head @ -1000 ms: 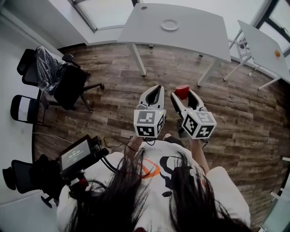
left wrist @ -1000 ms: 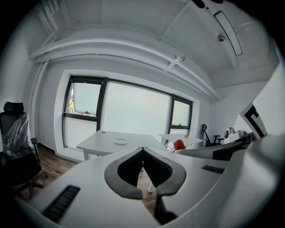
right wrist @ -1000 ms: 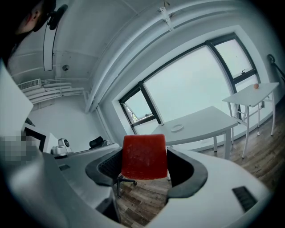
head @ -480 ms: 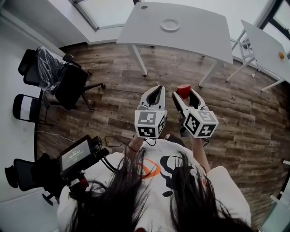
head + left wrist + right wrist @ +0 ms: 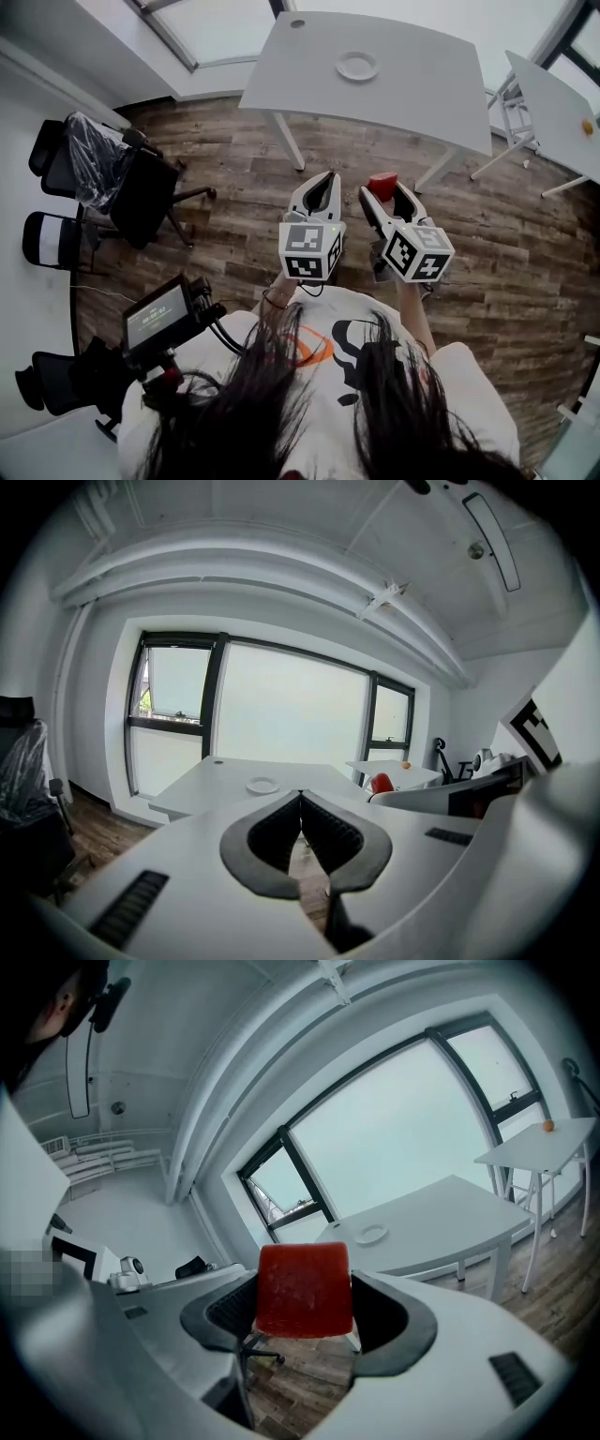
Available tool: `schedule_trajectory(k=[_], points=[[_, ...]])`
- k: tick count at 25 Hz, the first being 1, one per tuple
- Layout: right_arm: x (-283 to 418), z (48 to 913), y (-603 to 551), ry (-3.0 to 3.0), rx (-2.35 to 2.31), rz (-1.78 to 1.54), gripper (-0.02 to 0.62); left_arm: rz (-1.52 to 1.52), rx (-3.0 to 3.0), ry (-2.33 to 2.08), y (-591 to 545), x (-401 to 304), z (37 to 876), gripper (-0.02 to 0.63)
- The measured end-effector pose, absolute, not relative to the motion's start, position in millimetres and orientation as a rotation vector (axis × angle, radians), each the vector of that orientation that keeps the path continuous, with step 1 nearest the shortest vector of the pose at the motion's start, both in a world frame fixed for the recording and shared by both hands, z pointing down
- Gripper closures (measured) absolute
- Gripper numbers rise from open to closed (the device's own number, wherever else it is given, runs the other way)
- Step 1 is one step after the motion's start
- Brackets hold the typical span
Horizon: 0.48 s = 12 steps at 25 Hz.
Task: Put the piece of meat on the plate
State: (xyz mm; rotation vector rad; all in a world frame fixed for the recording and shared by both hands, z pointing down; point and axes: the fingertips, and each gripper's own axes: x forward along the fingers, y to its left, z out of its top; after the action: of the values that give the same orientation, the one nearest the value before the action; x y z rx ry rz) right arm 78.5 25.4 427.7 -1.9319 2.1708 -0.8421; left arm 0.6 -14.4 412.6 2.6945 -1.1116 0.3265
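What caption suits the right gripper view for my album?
The right gripper clamps a red piece of meat in its jaws; white plate on the table ahead.

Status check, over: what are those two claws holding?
Right gripper shut on the piece of meat. Left gripper shut, empty. Plate sits on the far table; only wood floor between.

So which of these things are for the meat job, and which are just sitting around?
For the job:
- meat, clamped in the right gripper
- plate, on the table

Just there:
- left gripper, shut and empty
- chairs
- side table with a small orange thing
- screen
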Motion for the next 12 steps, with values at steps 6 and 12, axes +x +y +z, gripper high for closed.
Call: schedule_trajectory(k=[6,12], points=[[77.7,426.8,-55.6,2.129,-1.964,-0.872,0.298,0.291,2.71,-1.05,-99.1,-2.0,406.4,0.6],[84.9,434.2,-116.9,2.077,-1.996,-0.919,0.298,0.31,2.714,-0.982,-161.7,-1.1,415.7,0.601]])
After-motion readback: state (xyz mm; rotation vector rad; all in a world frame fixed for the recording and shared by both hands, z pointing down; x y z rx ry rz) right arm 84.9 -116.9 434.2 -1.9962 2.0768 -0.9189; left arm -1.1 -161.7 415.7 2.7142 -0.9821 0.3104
